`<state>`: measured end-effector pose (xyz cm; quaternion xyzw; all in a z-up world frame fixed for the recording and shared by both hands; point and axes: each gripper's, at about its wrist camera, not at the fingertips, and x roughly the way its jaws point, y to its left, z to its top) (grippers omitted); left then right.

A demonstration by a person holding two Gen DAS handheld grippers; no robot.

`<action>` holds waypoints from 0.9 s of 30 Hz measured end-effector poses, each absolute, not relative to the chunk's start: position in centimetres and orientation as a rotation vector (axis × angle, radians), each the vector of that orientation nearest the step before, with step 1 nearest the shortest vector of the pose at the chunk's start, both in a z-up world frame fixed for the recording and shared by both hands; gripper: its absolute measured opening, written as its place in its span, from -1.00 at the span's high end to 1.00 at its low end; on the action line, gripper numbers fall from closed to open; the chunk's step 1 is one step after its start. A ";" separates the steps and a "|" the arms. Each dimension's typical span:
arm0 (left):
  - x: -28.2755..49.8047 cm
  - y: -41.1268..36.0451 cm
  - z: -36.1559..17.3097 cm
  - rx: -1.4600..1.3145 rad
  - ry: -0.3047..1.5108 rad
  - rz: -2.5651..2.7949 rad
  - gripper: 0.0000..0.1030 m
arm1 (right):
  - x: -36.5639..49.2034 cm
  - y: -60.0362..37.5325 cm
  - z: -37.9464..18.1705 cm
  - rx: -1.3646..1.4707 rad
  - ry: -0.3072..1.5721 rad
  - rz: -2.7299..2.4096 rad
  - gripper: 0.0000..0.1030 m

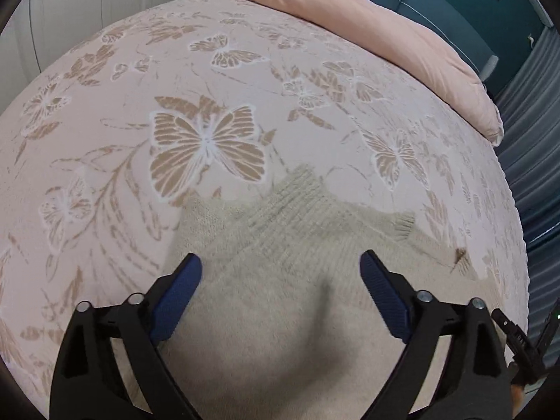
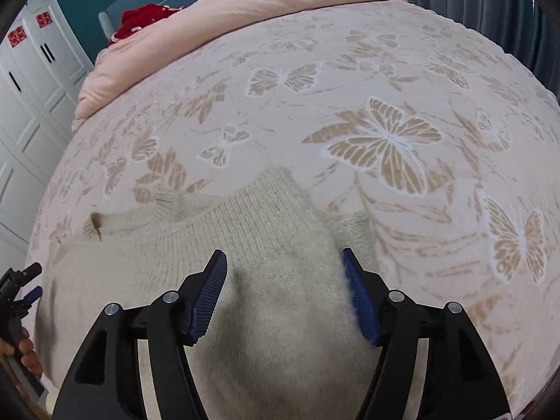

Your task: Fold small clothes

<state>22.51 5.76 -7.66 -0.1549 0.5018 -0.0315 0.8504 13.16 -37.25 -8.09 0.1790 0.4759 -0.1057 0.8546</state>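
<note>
No legible text: two red stickers (image 2: 29,28) on the white wardrobe doors (image 2: 38,80) bear marks too small to read.

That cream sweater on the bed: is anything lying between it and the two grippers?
Nothing visible does. The cream sweater lies bare on the butterfly bedspread, directly under the open left gripper and the open right gripper. The pink duvet is heaped far off at the bed's head.

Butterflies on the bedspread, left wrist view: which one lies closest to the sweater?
The large tan butterfly printed left of centre. Its lower wings nearly reach the cream sweater's ribbed edge; the other butterflies are smaller, paler and farther up the bedspread.
</note>
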 end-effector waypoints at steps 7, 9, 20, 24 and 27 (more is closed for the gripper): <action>23.5 7.4 -6.9 -0.262 1.041 -0.068 0.86 | 12.0 -37.8 -4.3 0.379 0.845 -0.168 0.85; 24.4 8.5 -7.7 -0.266 1.061 -0.033 0.87 | 12.5 -40.6 -5.7 0.417 0.873 -0.230 0.85; 18.3 8.7 -4.6 -0.312 0.990 -0.128 -0.15 | 7.6 -36.1 -3.0 0.338 0.867 -0.185 0.42; 11.5 7.9 -3.8 -0.338 0.967 -0.168 -0.21 | 3.7 -27.7 -3.5 0.330 0.929 0.038 0.46; 7.8 5.3 -5.4 -0.257 1.020 -0.198 -0.21 | 2.1 -20.8 -6.2 0.224 1.005 0.158 0.52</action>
